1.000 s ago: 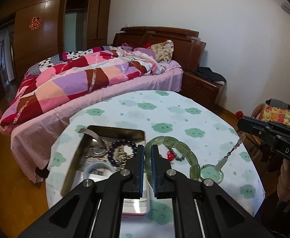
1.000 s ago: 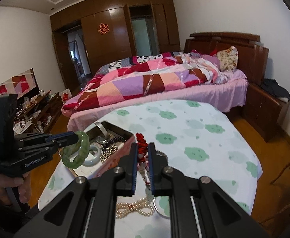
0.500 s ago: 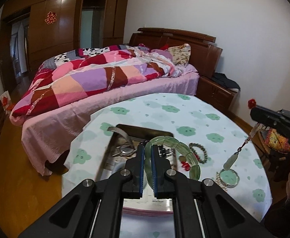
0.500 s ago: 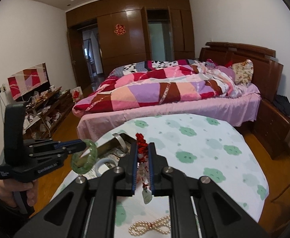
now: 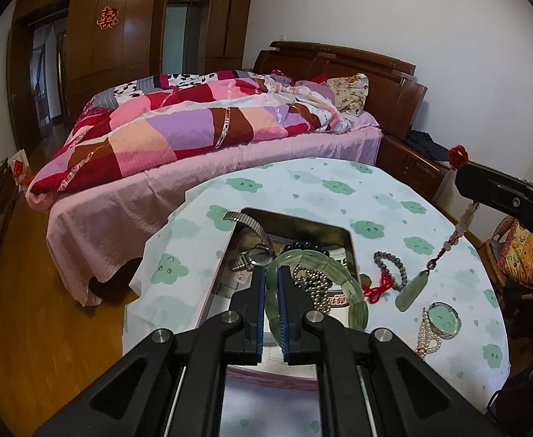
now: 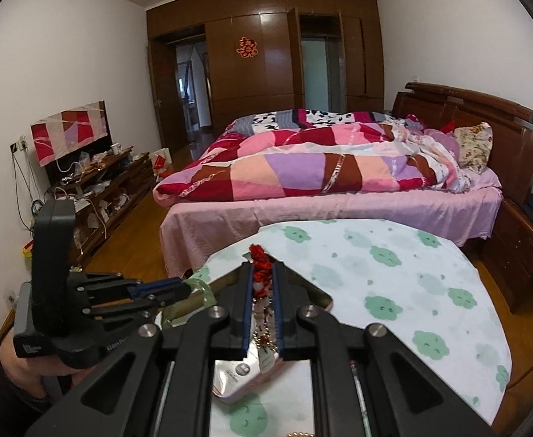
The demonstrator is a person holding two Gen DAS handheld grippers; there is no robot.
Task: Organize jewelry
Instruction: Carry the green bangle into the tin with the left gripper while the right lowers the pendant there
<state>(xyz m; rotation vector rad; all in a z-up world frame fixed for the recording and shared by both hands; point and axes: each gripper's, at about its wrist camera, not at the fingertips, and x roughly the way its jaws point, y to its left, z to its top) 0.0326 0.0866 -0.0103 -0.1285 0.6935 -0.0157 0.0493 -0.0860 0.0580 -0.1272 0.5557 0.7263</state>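
My left gripper (image 5: 271, 273) is shut on a green jade bangle (image 5: 353, 291) and holds it above the open metal tin (image 5: 339, 233). The tin holds a watch (image 5: 255, 255), dark beads and a gold bead chain (image 5: 313, 286). My right gripper (image 6: 262, 273) is shut on the red knotted cord (image 6: 259, 260) of a jade pendant necklace; its pendant (image 5: 410, 291) hangs over the table in the left wrist view. The left gripper (image 6: 179, 289) also shows at the left of the right wrist view.
On the cloud-print tablecloth (image 5: 302, 182) lie a grey bead bracelet with a red tassel (image 5: 390, 269), a pearl strand (image 5: 426, 338) and a small round green-lidded case (image 5: 445, 320). A bed (image 5: 193, 127) stands behind the table. A basket (image 5: 525, 251) is at right.
Both grippers have risen and pulled back. The necklace has lifted off the table and now hangs from the right gripper. The bangle stays clamped in the left gripper.
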